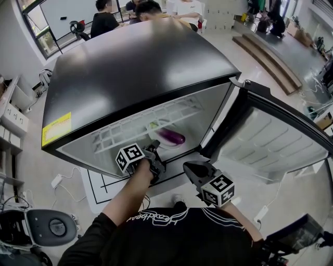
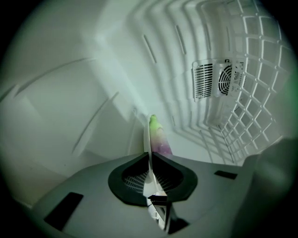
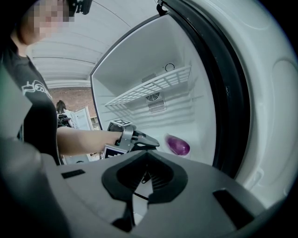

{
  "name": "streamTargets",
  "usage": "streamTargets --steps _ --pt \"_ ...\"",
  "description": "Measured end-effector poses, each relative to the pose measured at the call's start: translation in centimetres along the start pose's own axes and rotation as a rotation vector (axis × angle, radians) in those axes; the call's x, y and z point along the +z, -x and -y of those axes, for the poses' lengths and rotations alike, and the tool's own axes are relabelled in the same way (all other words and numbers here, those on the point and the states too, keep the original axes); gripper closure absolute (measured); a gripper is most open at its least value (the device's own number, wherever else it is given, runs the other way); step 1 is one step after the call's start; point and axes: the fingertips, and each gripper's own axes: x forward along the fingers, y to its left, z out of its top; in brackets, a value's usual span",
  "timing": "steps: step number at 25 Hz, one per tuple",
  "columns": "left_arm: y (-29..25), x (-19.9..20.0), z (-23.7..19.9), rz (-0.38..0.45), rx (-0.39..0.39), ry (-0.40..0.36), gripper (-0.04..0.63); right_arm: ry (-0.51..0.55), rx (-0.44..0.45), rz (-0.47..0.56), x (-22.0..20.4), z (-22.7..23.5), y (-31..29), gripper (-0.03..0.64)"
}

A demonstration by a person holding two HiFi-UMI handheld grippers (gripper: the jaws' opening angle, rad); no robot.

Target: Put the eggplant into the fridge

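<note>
Open compact fridge [image 1: 140, 67] with a black top, seen from above, its door [image 1: 270, 140] swung out to the person's right. A yellow sticker [image 1: 55, 128] sits on the fridge's left side, its print too small to read; white script [image 1: 156, 218] runs across the person's black shirt but cannot be made out. Each gripper carries a cube with black-and-white square markers [image 1: 130, 157]. The eggplant [image 1: 171, 136], purple with a green tip [image 2: 160, 139], lies on a white plate [image 1: 152, 127] on the fridge floor, below the white wire shelf [image 1: 145, 124] and near the door-side wall [image 3: 178, 145]. The left gripper [image 1: 154, 154] reaches into the compartment, and its fingers [image 2: 137, 172] are clenched on the thin near edge of the plate [image 2: 147, 139], with the eggplant just beyond them. A slatted fan vent [image 2: 216, 79] is set in the back wall beside the shelf. The right gripper [image 1: 193, 169] is held outside the fridge in front of the opening, its fingers [image 3: 165, 176] pressed together with nothing between them; its view looks past the left gripper [image 3: 151, 143] toward the eggplant. Surroundings: seated people [image 1: 151, 10] behind the fridge, low steps [image 1: 268, 57] at upper right, a white power strip [image 1: 56, 181] with a cable on the floor, and a grey-and-white scooter [image 1: 47, 228] at lower left.
</note>
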Motion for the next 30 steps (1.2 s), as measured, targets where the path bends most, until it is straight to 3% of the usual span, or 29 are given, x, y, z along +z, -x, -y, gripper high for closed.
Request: streamTargets --steps 8,13,20,26,30 --pt "-0.1 0.2 -0.3 0.021 0.028 0.020 0.567 -0.007 -0.002 0.006 -0.1 -0.1 -0.1 0.608" --pt "0.3 0.4 0.1 0.031 0.043 -0.008 0.446 -0.012 -0.004 0.013 0.1 -0.4 0.1 0.609" --pt "2.0 -0.6 0.4 0.011 0.038 -0.084 0.410 -0.009 -0.021 0.023 0.4 -0.8 0.8 0.609" --pt "5.5 -4.4 3.0 -0.105 -0.059 -0.299 0.410 -0.018 -0.042 0.054 1.1 -1.5 1.9 0.609" --pt "9.0 -6.9 6.2 -0.167 -0.144 -0.597 0.412 -0.011 -0.051 0.076 1.6 -3.0 2.9 0.609"
